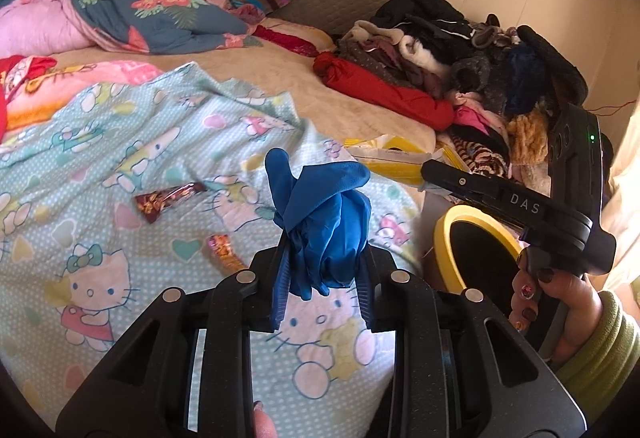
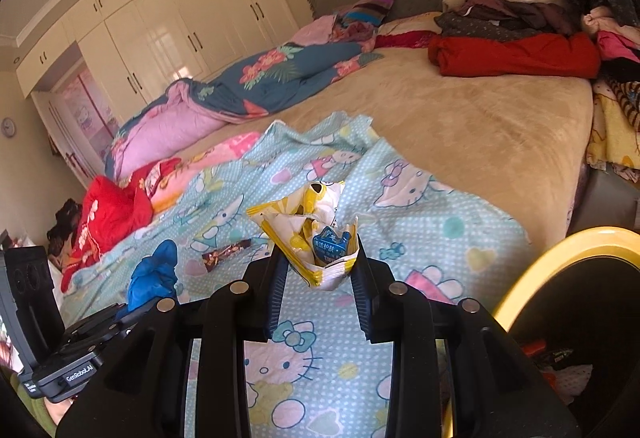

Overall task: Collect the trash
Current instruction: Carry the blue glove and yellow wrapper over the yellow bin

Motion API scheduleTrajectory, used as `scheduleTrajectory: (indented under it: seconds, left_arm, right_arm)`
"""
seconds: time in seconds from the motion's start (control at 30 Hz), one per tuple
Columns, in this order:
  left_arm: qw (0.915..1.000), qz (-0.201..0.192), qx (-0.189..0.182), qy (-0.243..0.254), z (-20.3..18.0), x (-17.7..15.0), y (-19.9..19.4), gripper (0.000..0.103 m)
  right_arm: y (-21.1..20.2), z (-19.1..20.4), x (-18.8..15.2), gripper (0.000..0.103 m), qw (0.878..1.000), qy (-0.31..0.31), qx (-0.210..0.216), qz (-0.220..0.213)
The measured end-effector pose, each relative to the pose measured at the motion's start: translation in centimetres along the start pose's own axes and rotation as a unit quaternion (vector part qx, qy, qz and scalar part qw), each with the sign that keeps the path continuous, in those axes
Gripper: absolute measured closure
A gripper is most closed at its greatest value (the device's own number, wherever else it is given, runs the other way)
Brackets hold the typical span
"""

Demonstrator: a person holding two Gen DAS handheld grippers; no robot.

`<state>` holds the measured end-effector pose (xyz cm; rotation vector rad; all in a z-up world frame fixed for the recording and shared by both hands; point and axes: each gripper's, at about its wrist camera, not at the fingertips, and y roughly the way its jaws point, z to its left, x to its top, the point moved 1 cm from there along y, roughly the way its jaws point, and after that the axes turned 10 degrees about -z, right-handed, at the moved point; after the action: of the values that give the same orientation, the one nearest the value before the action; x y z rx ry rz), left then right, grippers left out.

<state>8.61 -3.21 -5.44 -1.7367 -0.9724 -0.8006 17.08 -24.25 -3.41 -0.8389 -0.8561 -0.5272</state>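
Note:
My left gripper (image 1: 323,262) is shut on a crumpled blue glove (image 1: 324,222) and holds it above the Hello Kitty blanket (image 1: 120,166). The glove also shows in the right wrist view (image 2: 154,274). My right gripper (image 2: 318,270) is shut on a yellow and white wrapper (image 2: 316,230), held above the blanket. That wrapper also shows in the left wrist view (image 1: 396,158). A dark brown snack wrapper (image 1: 168,198) and an orange candy wrapper (image 1: 222,250) lie on the blanket. A yellow-rimmed trash bin (image 1: 472,250) stands by the bed's right side; it holds some trash (image 2: 560,362).
A pile of clothes (image 1: 460,50) with a red garment (image 1: 380,94) lies on the bed's right side. A floral quilt (image 1: 160,18) lies at the back. White wardrobes (image 2: 168,34) line the far wall. The beige sheet (image 2: 480,126) is bare mid-bed.

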Motion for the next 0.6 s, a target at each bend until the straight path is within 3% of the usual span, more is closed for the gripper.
scheduleTrajectory:
  seconds: [0.6]
  left_arm:
    - [0.9992, -0.006, -0.034, 0.022, -4.4, 0.4, 0.4, 0.082]
  right_arm:
    - [-5.5, -3.0, 1.0, 0.074, 0.998, 0.032, -0.027, -0.036]
